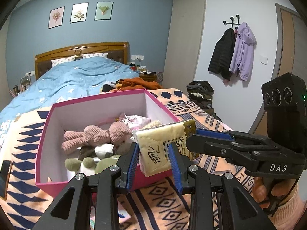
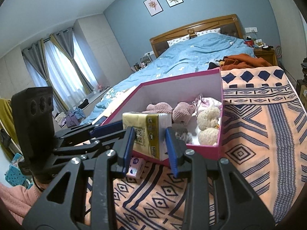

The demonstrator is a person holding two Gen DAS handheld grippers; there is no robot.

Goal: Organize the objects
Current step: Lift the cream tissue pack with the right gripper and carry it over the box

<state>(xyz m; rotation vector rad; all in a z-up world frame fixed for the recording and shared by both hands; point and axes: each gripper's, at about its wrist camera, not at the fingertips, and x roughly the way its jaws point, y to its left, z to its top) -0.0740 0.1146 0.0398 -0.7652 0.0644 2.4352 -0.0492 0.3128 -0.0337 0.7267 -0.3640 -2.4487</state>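
Observation:
A yellow tissue pack is held in the air at the near right corner of a pink box. My left gripper is shut on one end of the pack. My right gripper is shut on the other end, and it shows from the side in the left wrist view. The box stands on a patterned peach blanket and holds a pink knitted bunny, a cream plush and other soft toys.
A small pink tissue packet lies on the blanket below the held pack. A phone lies left of the box. Orange clothes and a blue duvet lie behind the box. Folded clothes are stacked at right.

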